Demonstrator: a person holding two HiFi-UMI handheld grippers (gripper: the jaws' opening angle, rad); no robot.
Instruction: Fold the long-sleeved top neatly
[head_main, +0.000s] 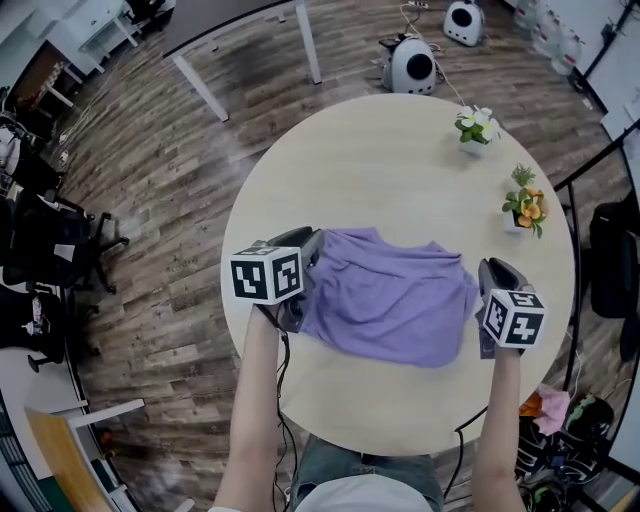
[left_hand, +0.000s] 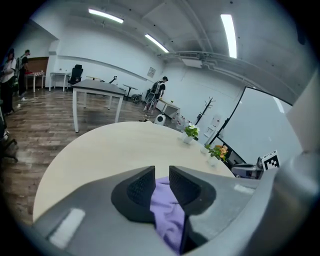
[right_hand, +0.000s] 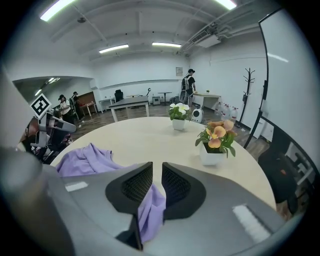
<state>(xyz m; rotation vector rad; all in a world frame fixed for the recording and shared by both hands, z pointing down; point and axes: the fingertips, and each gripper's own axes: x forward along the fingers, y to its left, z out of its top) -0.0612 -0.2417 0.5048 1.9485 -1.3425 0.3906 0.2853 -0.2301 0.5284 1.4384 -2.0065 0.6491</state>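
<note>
A purple long-sleeved top (head_main: 390, 295) lies bunched near the front of the round table (head_main: 380, 150). My left gripper (head_main: 305, 245) grips its left edge, and purple cloth (left_hand: 165, 212) hangs between the nearly closed jaws in the left gripper view. At the top's right edge my right gripper (head_main: 490, 275) is shut on another fold of the cloth (right_hand: 150, 210). Both edges are lifted off the table. The rest of the top (right_hand: 85, 159) sags onto the tabletop between the grippers.
Two small flower pots stand at the table's far right: white flowers (head_main: 476, 128) and orange flowers (head_main: 525, 208). The table's front edge is close to the person. White rounded devices (head_main: 412, 65) sit on the floor beyond the table, office chairs (head_main: 50, 250) at left.
</note>
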